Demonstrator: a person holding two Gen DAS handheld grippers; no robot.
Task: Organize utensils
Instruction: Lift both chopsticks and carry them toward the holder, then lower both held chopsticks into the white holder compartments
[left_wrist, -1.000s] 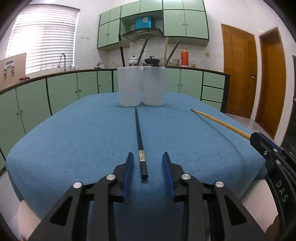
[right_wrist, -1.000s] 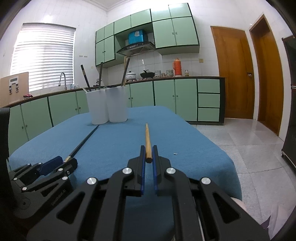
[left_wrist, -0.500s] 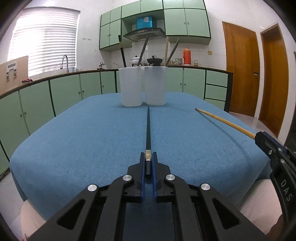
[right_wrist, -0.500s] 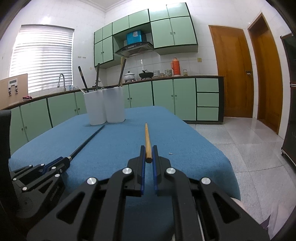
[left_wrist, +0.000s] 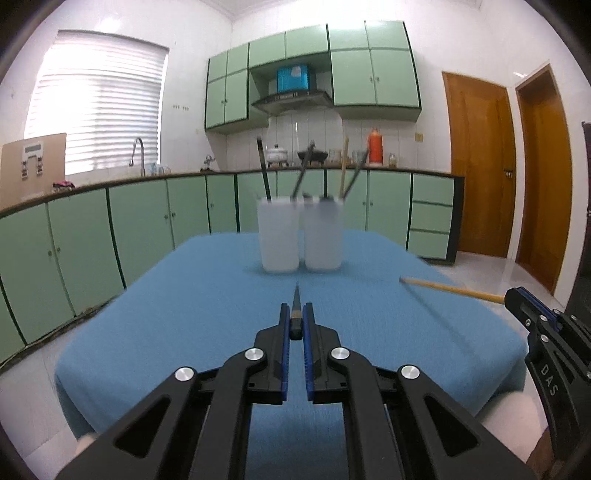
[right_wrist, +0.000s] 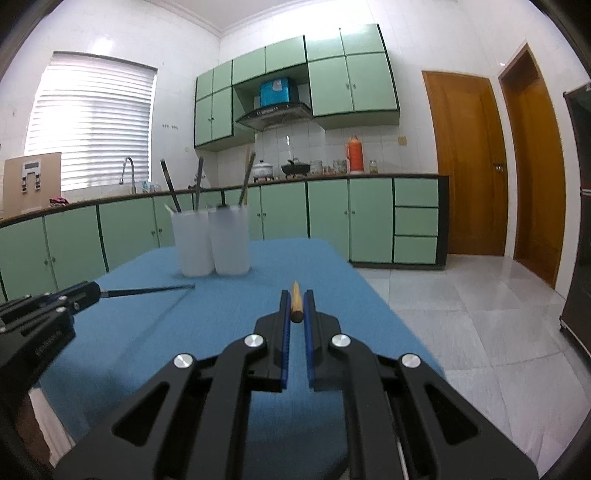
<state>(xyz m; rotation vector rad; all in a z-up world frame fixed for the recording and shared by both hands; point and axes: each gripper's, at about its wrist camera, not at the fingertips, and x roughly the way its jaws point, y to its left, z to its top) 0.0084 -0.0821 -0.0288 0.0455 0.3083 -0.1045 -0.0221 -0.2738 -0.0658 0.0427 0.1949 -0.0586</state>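
Observation:
My left gripper (left_wrist: 295, 314) is shut on the end of a black chopstick (left_wrist: 296, 299), which is lifted off the blue tablecloth (left_wrist: 184, 314) and points at two white cups (left_wrist: 300, 238). My right gripper (right_wrist: 295, 301) is shut on the end of a wooden chopstick (right_wrist: 296, 295), also raised above the cloth. The wooden chopstick (left_wrist: 450, 290) and the right gripper (left_wrist: 517, 299) show at the right of the left wrist view. The black chopstick (right_wrist: 147, 291) and left gripper (right_wrist: 86, 290) show at the left of the right wrist view. The cups (right_wrist: 212, 243) hold dark and wooden utensils.
The cups stand side by side near the table's far edge. Green kitchen cabinets (left_wrist: 110, 229) run behind the table and along the left. A tiled floor (right_wrist: 480, 314) and wooden doors (right_wrist: 465, 162) lie to the right.
The left gripper closed on the black chopstick and lifted it off the cloth. The right gripper rose a little with the wooden chopstick still held.

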